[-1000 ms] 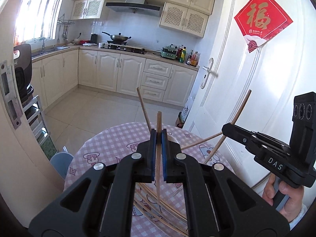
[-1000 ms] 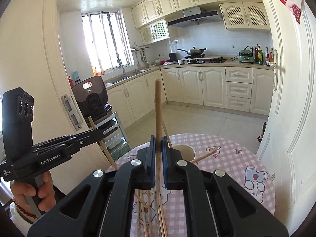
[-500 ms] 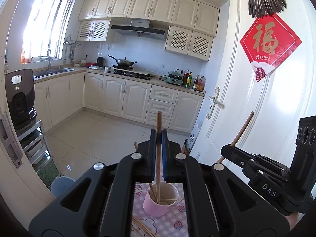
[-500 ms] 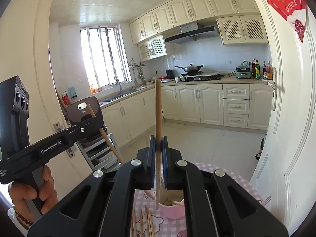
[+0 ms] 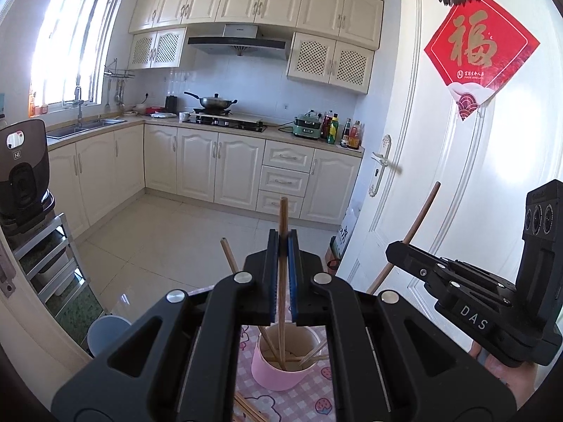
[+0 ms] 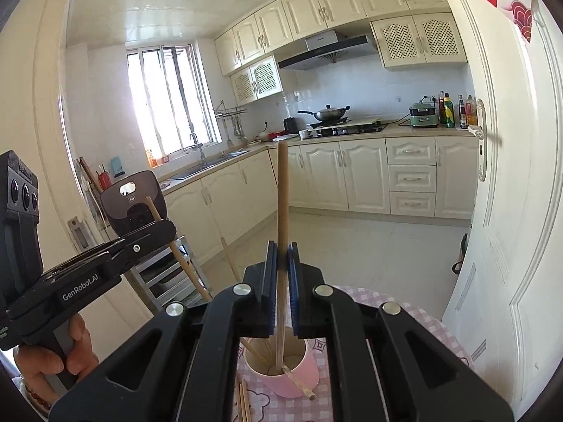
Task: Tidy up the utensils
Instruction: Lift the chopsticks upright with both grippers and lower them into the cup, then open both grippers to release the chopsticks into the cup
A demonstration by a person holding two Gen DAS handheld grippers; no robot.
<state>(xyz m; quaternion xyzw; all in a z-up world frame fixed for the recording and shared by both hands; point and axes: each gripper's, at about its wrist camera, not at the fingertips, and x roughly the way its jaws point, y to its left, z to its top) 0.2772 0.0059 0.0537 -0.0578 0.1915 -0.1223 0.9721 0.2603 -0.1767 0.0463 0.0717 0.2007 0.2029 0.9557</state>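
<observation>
A pink cup (image 5: 281, 369) stands on the pink checked tablecloth (image 5: 306, 401) with several wooden chopsticks leaning in it; it also shows in the right wrist view (image 6: 292, 372). My left gripper (image 5: 281, 242) is shut on an upright chopstick (image 5: 282, 218) whose lower end reaches into the cup. My right gripper (image 6: 281, 249) is shut on another upright chopstick (image 6: 282, 190), its lower end also in the cup. Each gripper shows in the other's view: the right one (image 5: 397, 249), the left one (image 6: 165, 227).
Loose chopsticks lie on the cloth in front of the cup (image 6: 243, 401) (image 5: 250, 409). A white door (image 5: 457, 183) stands close on the right. A dark appliance (image 5: 21, 172) sits on a metal rack at the left. Kitchen cabinets lie beyond.
Both grippers have tipped up and risen with their chopsticks, bringing the cup into view below the jaws. The chopstick ends now hang into the cup.
</observation>
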